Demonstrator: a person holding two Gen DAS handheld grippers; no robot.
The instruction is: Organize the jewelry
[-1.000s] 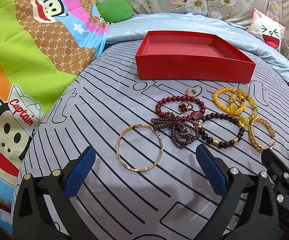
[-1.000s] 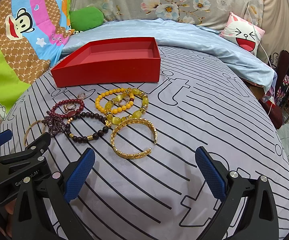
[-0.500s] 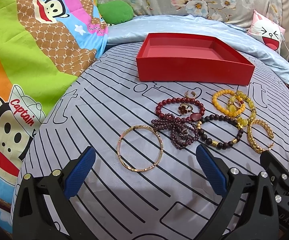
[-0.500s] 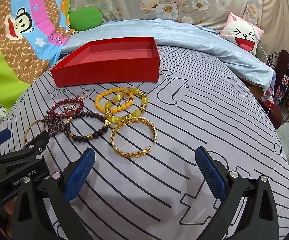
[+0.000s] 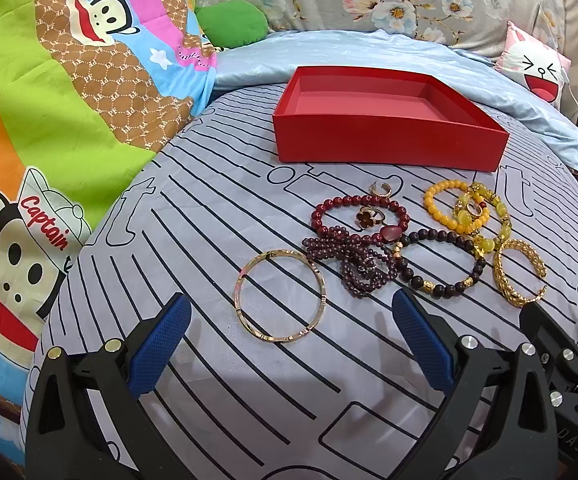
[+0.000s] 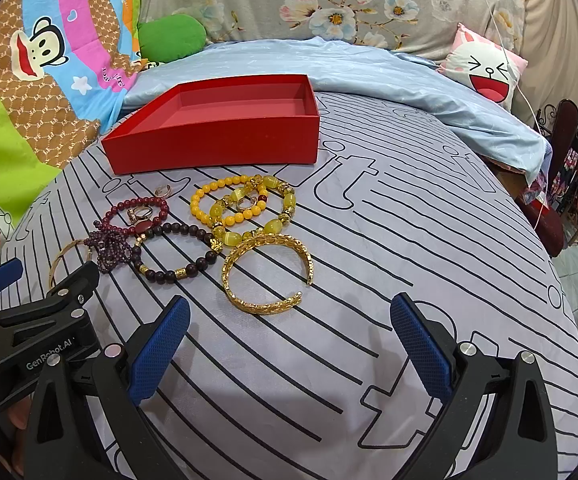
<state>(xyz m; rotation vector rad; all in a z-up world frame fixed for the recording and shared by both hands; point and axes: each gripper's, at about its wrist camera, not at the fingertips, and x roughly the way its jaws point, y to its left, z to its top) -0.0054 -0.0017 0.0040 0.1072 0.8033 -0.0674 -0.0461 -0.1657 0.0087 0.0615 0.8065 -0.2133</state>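
An empty red box [image 5: 385, 144] [image 6: 217, 148] stands on the striped grey sheet. In front of it lies a cluster of jewelry: a thin gold bangle [image 5: 279, 296], a red bead bracelet [image 5: 359, 216], a purple bead strand [image 5: 353, 260], a dark bead bracelet [image 5: 437, 264] [image 6: 177, 252], yellow bead bracelets [image 5: 465, 212] [image 6: 245, 208], a gold cuff [image 5: 519, 278] [image 6: 267, 274] and small rings. My left gripper [image 5: 289, 348] is open, just short of the bangle. My right gripper [image 6: 289, 344] is open, just short of the gold cuff.
A colourful monkey-print blanket [image 5: 49, 100] lies at the left. A light blue quilt [image 6: 349, 72] and a cartoon pillow [image 6: 485, 68] lie behind the box. The bed edge drops off at the right [image 6: 561, 264].
Both grippers have drifted slightly, so the jewelry sits a little lower and closer in the left view. Nothing was grasped or moved.
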